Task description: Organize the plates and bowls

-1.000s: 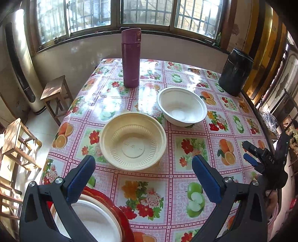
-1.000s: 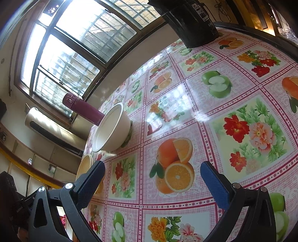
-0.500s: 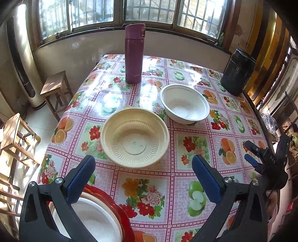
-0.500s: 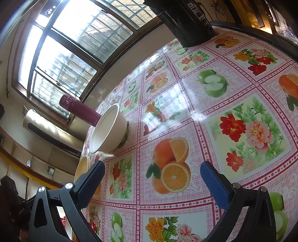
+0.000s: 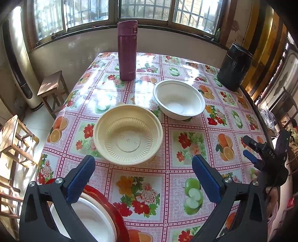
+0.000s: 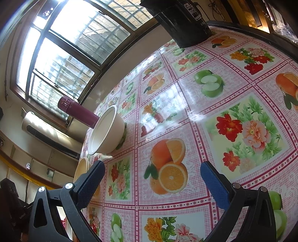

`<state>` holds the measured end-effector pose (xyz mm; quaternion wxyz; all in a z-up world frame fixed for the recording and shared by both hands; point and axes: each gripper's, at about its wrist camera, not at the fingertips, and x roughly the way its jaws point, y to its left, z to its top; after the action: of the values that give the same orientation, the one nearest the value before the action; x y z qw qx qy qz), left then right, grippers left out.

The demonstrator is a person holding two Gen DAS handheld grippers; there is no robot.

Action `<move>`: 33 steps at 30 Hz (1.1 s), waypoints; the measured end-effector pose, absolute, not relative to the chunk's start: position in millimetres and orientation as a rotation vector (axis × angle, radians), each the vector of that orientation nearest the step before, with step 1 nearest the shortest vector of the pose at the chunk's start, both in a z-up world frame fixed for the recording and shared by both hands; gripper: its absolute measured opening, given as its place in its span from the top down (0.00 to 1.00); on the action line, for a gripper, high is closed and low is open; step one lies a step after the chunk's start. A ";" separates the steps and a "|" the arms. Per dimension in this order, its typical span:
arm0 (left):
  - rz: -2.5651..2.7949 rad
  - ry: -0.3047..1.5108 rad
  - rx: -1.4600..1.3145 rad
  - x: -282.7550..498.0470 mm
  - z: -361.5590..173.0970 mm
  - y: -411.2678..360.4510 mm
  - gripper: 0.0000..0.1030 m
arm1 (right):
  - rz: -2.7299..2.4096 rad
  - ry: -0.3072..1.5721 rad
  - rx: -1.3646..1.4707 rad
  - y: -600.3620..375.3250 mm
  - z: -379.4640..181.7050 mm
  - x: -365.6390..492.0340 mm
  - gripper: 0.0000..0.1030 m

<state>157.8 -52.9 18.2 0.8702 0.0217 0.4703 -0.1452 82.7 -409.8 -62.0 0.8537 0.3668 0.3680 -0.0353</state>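
Cream bowl [image 5: 128, 137] sits upright, mouth up, mid-worktop, just ahead of the left gripper [image 5: 143, 176]; round, so no long axis; ribbed inner wall, with small embossed marks on its flat base too faint to read. White bowl [image 5: 179, 99] also upright, mouth up, just behind and right of the cream one, the two near but apart; the right wrist view shows it from the side [image 6: 107, 131]. At the near left edge a white dish [image 5: 89, 221] rests in a red plate [image 5: 111, 210], partly under the left finger. Left gripper's fingers [image 5: 81, 176] spread wide, grasping nothing. Right gripper [image 6: 152, 184] likewise spread wide and empty, above the orange print on the worktop [image 6: 186, 104]; in the left view it [image 5: 250, 149] shows at the right edge, its body lettered "DAS". Maroon flask [image 5: 127, 50] stands upright at the far side, long axis vertical; small writing low on its body, unreadable. Black cylindrical container [image 5: 234, 67] stands at the far right corner; a white label near its top [image 6: 191, 10] is mostly illegible.
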 end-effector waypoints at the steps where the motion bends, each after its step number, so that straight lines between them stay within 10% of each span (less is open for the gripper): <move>1: -0.303 0.984 0.044 157.9 18.2 -52.8 0.00 | -0.073 0.776 0.773 -410.1 -62.1 82.7 0.00; 33: -0.290 1.002 0.041 165.6 12.2 -38.9 0.00 | -0.087 0.810 0.757 -405.1 -69.9 90.6 0.00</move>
<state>165.6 -38.9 12.2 0.8668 0.0198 0.4786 -0.1386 90.6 -405.1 -69.9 0.8492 0.3594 0.3846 -0.0414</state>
